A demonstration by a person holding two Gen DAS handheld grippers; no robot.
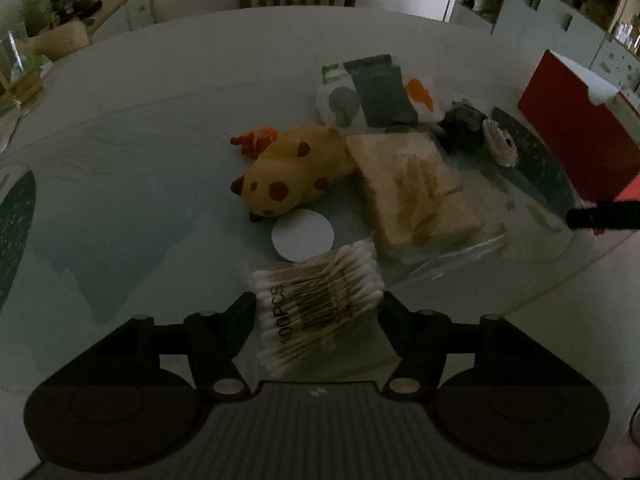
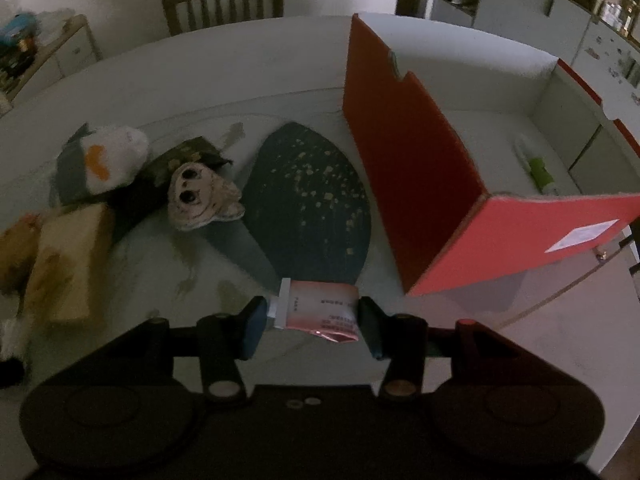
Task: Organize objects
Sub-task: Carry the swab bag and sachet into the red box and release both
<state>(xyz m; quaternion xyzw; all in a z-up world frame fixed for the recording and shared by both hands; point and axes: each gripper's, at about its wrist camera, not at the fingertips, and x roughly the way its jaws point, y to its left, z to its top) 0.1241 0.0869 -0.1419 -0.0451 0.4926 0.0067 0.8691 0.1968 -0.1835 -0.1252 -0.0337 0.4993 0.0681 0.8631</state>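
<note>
While its 2 fingers press on both ends of a pink tube (image 2: 316, 310), the right gripper (image 2: 312, 320) holds that tube crosswise just in front of the red box (image 2: 404, 168); the tube's small print is too blurred to read. Inside the box lies a green-and-white pen-like item (image 2: 538, 168), and a white label (image 2: 584, 234) on the box's near wall cannot be read. Left of the box sit a dark mat (image 2: 308, 200) and a big-eyed plush (image 2: 200, 196). Further left of the box, the left gripper (image 1: 318, 312) pinches a swab pack (image 1: 320, 308) marked "100PCS" beside a barcode, both fingers touching its sides. Beyond the pack lie a white disc (image 1: 302, 234), a spotted yellow plush (image 1: 292, 172) and a tan packet (image 1: 416, 188).
</note>
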